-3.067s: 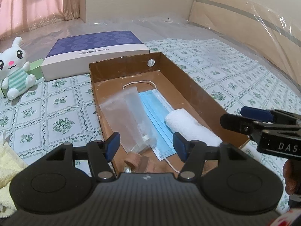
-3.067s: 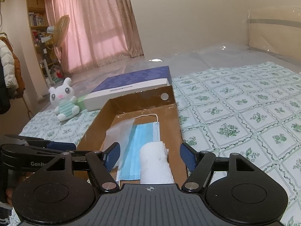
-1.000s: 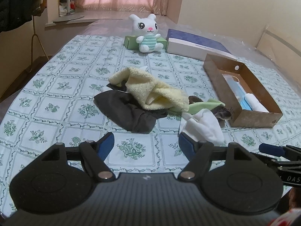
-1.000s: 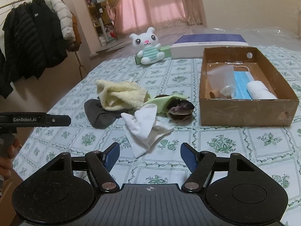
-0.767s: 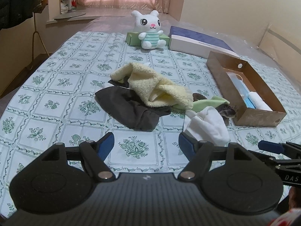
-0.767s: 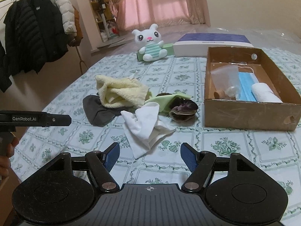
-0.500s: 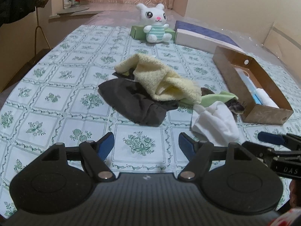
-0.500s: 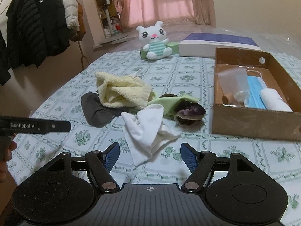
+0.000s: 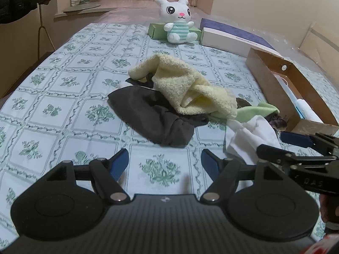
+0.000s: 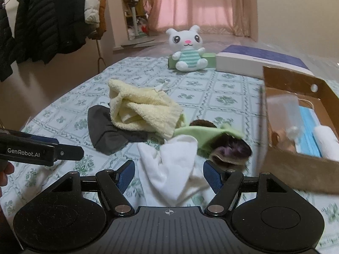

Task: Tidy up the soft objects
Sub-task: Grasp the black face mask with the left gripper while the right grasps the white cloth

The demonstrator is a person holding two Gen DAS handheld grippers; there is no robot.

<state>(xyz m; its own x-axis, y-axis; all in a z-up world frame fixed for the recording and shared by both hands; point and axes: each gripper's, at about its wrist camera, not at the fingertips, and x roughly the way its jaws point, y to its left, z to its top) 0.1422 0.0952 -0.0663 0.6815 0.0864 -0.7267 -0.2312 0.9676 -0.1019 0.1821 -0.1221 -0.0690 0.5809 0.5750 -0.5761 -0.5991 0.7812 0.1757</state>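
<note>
Hovering both grippers over the bed, I see the left gripper with its blue pads spread and nothing between them, poised above bare floral sheet near the front edge. Right gripper likewise spread; the white cloth lies under and between its pads, though I cannot tell whether they touch it.

Pile sits mid-bed: yellow towel on top, draped over a dark grey cloth that spreads toward the front-left. A green cloth pokes out from under the towel on the box side, with a brown-purple fuzzy item just beside it, touching the white cloth.

Cardboard box stands at the right edge, close to the pile; inside are a blue mask, a white roll and a clear bag.

Plush bunny sits upright at the far edge, against a green carton and next to a purple-topped box.
</note>
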